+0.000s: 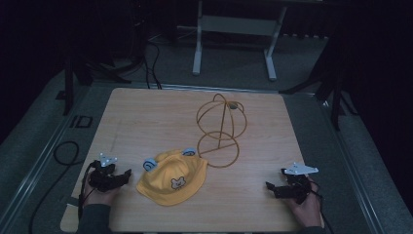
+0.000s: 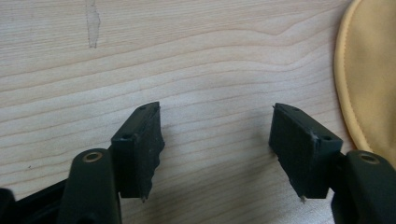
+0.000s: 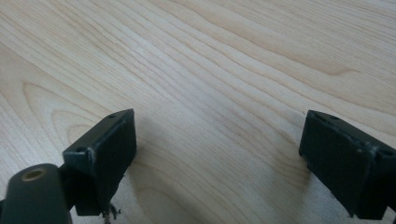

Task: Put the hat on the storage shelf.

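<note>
I have both grippers resting on the table (image 1: 146, 122), jaws wide open and empty. The yellow hat (image 1: 170, 178) lies flat between them, just beside my left gripper (image 1: 127, 174), well apart from my right gripper (image 1: 269, 185). It looks soft and light, probably floppy; I'd pinch its brim edge.

Bare table (image 1: 146, 122) between hat (image 1: 170, 178) and left claw (image 1: 127, 173).

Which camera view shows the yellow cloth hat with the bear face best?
The high view shows the yellow cloth hat best: whole, flat on the wooden table, bear face and blue ears visible. The left gripper view catches just its yellow stitched edge at the right. The right gripper view shows bare wood.
</note>
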Demonstrator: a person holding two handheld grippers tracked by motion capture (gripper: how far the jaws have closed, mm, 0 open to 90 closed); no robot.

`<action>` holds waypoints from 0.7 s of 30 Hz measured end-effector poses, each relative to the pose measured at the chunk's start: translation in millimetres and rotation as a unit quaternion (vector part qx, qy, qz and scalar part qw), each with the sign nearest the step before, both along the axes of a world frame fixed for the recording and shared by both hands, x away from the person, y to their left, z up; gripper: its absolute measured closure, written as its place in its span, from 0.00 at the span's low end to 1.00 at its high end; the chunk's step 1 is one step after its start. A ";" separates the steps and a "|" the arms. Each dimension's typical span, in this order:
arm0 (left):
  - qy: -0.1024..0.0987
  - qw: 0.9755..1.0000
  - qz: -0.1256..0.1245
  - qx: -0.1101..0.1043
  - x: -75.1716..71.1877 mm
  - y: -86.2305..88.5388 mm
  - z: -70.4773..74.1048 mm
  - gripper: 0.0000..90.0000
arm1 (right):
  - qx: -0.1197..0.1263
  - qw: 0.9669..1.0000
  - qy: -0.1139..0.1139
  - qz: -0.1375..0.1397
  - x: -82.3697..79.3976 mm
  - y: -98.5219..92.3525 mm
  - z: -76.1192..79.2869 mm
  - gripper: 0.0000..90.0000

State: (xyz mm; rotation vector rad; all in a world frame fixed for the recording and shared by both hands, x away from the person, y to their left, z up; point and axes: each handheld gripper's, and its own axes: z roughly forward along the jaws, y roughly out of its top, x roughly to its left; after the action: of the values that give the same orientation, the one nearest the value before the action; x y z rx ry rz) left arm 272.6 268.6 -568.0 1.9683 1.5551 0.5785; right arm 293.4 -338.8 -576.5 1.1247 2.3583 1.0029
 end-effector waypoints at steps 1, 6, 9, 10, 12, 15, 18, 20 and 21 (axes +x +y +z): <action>0.000 1.000 -0.002 0.000 0.2 -0.3 0.3 0.42 | 0.000 1.000 0.000 -0.001 -0.1 0.1 0.0 0.12; 0.001 1.000 -0.003 0.000 -0.1 -1.1 0.6 0.45 | 0.000 1.000 0.000 -0.002 -0.1 0.5 0.0 0.12; -0.002 1.000 -0.005 -0.001 -0.5 -0.7 0.1 0.45 | 0.000 1.000 0.000 -0.002 -0.1 0.5 0.0 0.12; -0.004 1.000 -0.006 -0.001 -0.8 -0.4 -0.3 0.45 | 0.000 1.000 0.000 -0.002 -0.1 0.6 -0.1 0.12; -0.004 1.000 -0.005 -0.001 -0.7 -0.7 -0.3 0.46 | 0.000 1.000 0.000 -0.003 -0.3 0.7 -0.1 0.12; -0.001 1.000 -0.006 0.000 -0.2 -2.1 0.8 0.48 | 0.001 1.000 0.000 -0.004 -0.4 0.8 0.0 0.12; 0.005 1.000 -0.008 0.001 0.5 -2.9 1.9 0.51 | 0.001 1.000 0.000 -0.004 -0.5 0.7 0.0 0.12; 0.012 1.000 -0.004 0.004 0.9 -4.8 4.1 0.58 | 0.001 1.000 0.000 -0.005 -0.6 0.6 0.0 0.12; 0.013 1.000 -0.003 0.008 1.4 -6.0 4.8 0.58 | 0.001 1.000 0.000 -0.005 -0.6 0.6 0.0 0.12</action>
State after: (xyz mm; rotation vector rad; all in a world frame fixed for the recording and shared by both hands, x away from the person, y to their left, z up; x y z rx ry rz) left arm 274.0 262.6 -563.2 1.9990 1.5643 0.5671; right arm 292.8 -338.1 -576.5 1.1354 2.3508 1.0012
